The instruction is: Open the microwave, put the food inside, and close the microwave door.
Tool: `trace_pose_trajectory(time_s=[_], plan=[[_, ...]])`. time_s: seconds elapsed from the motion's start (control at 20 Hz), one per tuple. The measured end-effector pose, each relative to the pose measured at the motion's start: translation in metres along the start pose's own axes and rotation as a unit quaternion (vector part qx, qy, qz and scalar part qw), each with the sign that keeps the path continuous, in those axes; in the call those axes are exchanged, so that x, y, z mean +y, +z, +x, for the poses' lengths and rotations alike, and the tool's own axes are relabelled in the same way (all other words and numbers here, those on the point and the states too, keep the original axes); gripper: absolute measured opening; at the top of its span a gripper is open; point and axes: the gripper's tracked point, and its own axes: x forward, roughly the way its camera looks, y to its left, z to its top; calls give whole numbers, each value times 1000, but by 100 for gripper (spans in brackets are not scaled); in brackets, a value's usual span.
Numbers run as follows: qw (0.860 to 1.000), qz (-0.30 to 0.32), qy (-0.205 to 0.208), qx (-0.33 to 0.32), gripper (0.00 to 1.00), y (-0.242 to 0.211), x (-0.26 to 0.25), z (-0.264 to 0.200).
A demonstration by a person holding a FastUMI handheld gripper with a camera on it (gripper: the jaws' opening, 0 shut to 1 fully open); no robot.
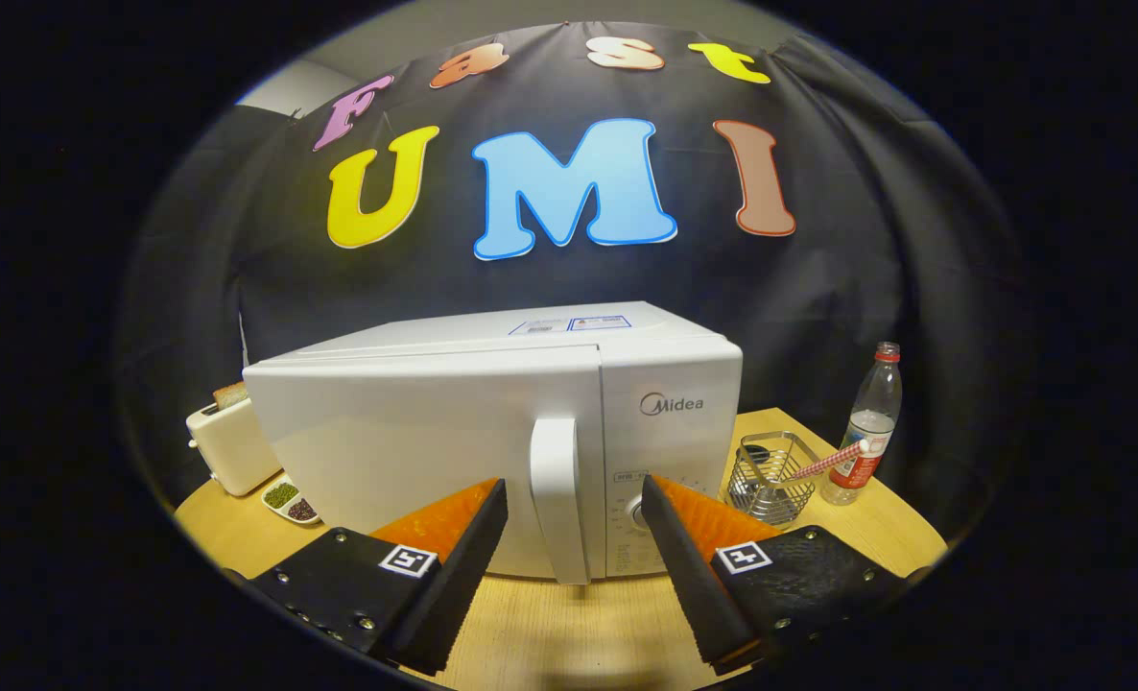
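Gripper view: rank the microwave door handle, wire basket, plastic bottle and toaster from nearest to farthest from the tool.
The tool is open.
1. Microwave door handle: between the fingers, just ahead.
2. Wire basket: on the right, beside the microwave.
3. Plastic bottle: right, just past the basket.
4. Toaster: left, set back beside the microwave.

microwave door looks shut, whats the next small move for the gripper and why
Probably ease the gripper forward and close the fingers on the door handle. The microwave door is closed, the fingers are spread open, and the vertical handle stands just ahead in the gap between them, not yet touched. A grip there would let the door be pulled open.
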Motion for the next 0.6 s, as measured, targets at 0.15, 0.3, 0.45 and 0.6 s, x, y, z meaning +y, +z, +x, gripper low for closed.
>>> trace_pose_trajectory(time_s=[0.15, 0.3, 0.45, 0.6], plan=[[1000, 6, 3, 18, 78, -10, 2, 7], [999, 16, 12, 36, 77, -17, 5, 15], [999, 11, 2, 34, 38, -15, 4, 17], [999, -13, 0, 34, 28, -15, 5, 18]])
